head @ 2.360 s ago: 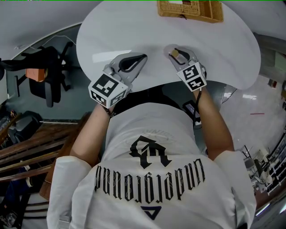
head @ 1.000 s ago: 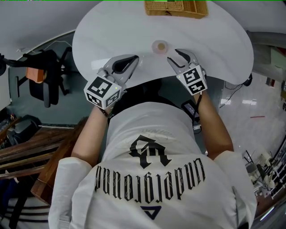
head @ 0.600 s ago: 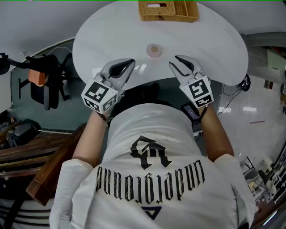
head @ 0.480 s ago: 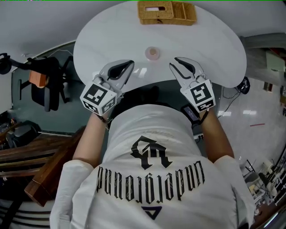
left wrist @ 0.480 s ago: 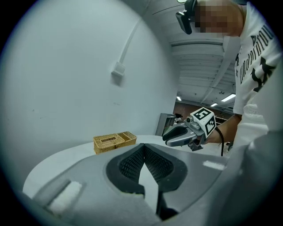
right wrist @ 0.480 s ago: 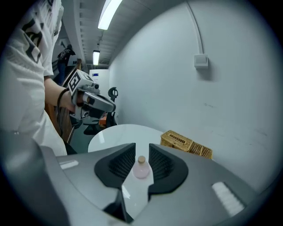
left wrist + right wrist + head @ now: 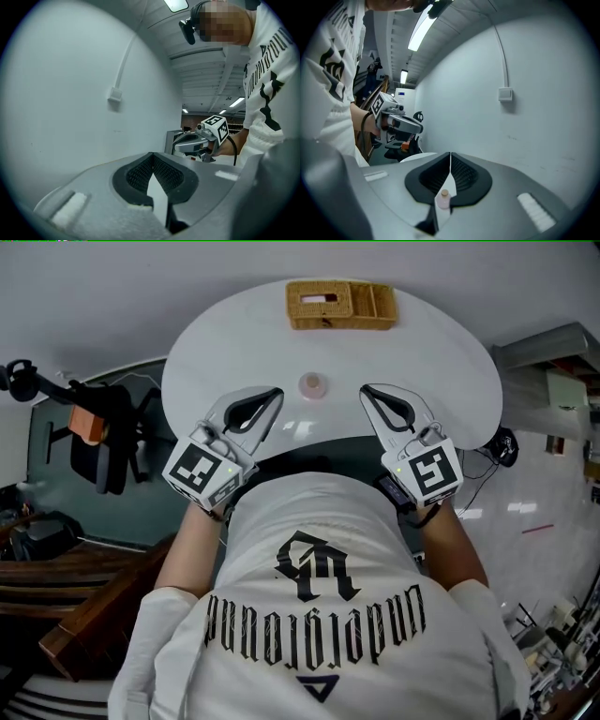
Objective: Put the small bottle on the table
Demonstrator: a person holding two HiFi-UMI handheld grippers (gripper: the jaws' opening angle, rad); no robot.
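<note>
Small bottle upright near table front edge; left gripper closed, empty; right gripper just closed, empty

Bright ceiling strip light, soft glare on the white table, fisheye-bent dark corners.

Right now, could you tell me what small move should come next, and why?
Probably just lower both grippers to rest. The bottle already stands upright on the table, clear of both. The right gripper has just closed on nothing, and the left gripper is shut and empty.
</note>
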